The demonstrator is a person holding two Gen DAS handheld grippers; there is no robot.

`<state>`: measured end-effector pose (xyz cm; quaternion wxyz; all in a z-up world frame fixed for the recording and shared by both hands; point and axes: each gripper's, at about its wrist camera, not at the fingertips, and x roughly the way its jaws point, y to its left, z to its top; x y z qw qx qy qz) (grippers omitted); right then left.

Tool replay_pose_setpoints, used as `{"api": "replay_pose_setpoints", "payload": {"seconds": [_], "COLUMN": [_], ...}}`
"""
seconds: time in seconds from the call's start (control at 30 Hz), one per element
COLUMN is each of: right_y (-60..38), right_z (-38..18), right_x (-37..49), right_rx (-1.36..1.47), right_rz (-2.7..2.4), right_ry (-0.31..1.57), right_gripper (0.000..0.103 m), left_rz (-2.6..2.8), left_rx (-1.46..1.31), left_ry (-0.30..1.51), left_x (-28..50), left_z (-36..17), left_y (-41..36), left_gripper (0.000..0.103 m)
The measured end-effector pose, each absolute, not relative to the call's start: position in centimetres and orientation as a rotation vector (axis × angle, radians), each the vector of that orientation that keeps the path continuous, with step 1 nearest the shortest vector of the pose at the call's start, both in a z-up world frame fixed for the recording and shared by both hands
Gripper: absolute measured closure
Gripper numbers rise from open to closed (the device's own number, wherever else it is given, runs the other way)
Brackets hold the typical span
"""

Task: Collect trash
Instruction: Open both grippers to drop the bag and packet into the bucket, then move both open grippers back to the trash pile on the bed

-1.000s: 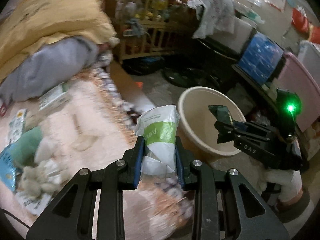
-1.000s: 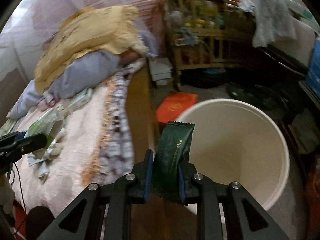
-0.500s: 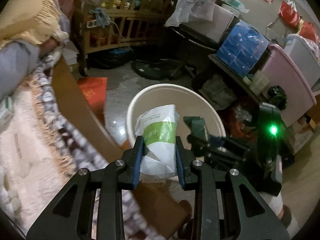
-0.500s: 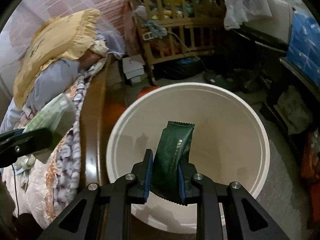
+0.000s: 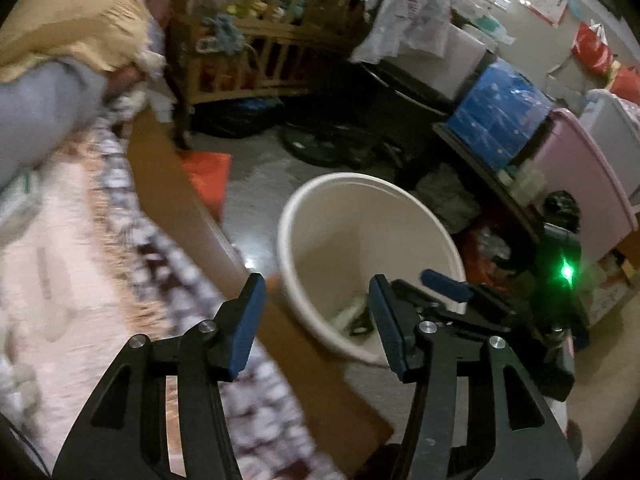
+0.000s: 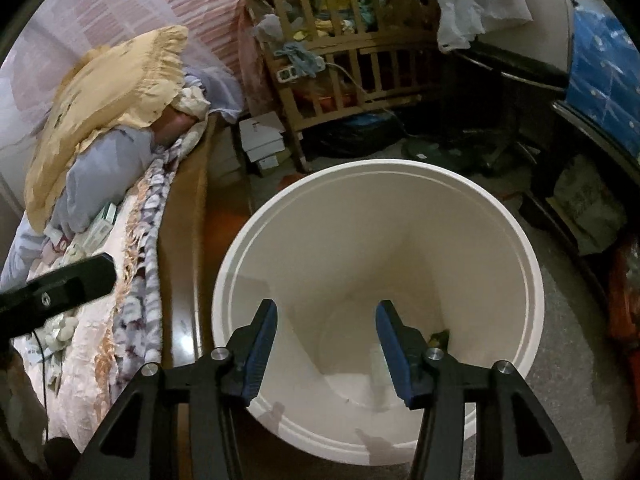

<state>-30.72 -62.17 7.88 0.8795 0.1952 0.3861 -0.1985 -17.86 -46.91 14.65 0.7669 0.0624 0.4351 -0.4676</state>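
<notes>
Fingers apart on both sides, and we are right over the cream bucket point(image 6: 500, 240) that stands on the floor beside the bed point(image 6: 92, 344). Our right gripper point(image 6: 326, 338) hangs above the bucket's mouth with its blue-padded fingers point(image 6: 262, 344) spreading, and nothing sits between them; past them we see only the pale inner wall and bottom. Down at the bottom, just by the right finger, a dark green wrapper point(image 6: 439, 336) peeks out, mostly hidden by that finger. Our left gripper point(image 5: 316, 322) hovers at the bucket's near rim by the wooden bed edge point(image 5: 168, 184), its fingers point(image 5: 246, 320) opening too, with an empty gap between the pads. Through that gap we look into the bucket point(image 5: 320, 240), where a white packet point(image 5: 350, 312) lies at the bottom with something dark beside it, too blurred to name. From the left camera we catch the right gripper point(image 5: 444, 284) to the right, over the bucket's far side, with a green light point(image 5: 566, 270) glowing on its body. More packets point(image 6: 100, 224) lie up on the bed by the pillows point(image 6: 116, 96).
</notes>
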Motion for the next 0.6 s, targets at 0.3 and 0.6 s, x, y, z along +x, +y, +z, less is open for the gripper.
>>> {"api": "replay_pose_setpoints", "payload": {"seconds": [0.3, 0.6], "right_y": [-57.9, -51.0], "right_z": [8.6, 10.2], "right_x": [-29.1, -27.3], "right_rx": [0.317, 0.236], "right_rz": [-0.361, -0.265], "right_ry": [0.805, 0.777], "right_gripper": [0.048, 0.041], "left_rz": [-0.814, -0.681], "left_rx": [0.158, 0.207], "left_ry": [0.843, 0.78], "left_x": [-16.5, -16.4], "left_z": [15.6, 15.9], "left_y": [-39.2, -33.2], "left_gripper": [0.051, 0.051]}}
